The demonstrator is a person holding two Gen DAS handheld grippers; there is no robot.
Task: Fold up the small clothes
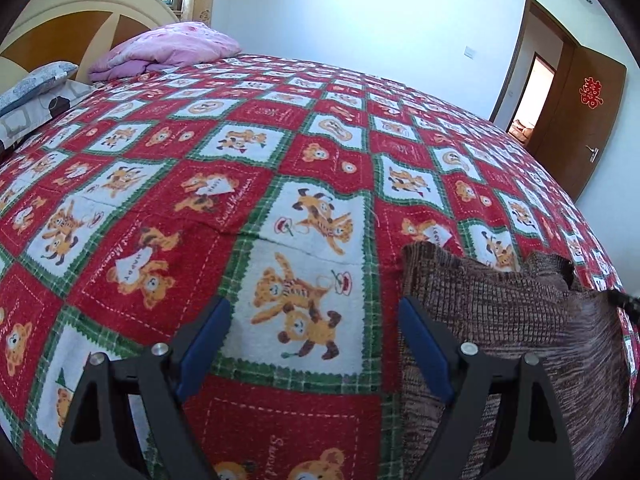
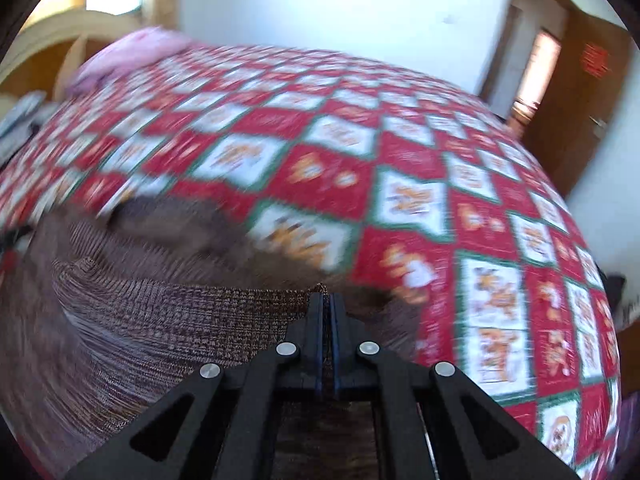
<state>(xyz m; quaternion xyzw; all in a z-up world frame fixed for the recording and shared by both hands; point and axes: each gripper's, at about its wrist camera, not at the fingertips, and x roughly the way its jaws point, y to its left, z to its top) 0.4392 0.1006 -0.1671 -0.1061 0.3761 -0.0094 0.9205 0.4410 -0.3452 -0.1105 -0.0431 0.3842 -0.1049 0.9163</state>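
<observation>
1. One brown knit garment point(image 1: 508, 320) lies on one red patterned bedspread point(image 1: 240, 184); two pillows point(image 1: 168, 48) sit at the headboard.
2. Left gripper point(image 1: 316, 344): fingers spread wide, empty, just beside the garment.
3. Right gripper point(image 2: 328, 308): fingers closed, pinching the garment's edge.

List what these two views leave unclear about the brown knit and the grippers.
- Brown knit: left wrist view, its near and right parts cut off by the frame edge and the left gripper; what garment it is stays unclear.
- Right wrist view: motion blur smears the knit's far edge.
- Right gripper: shut on the knit's edge; how much cloth lies between the pads is hidden.
</observation>
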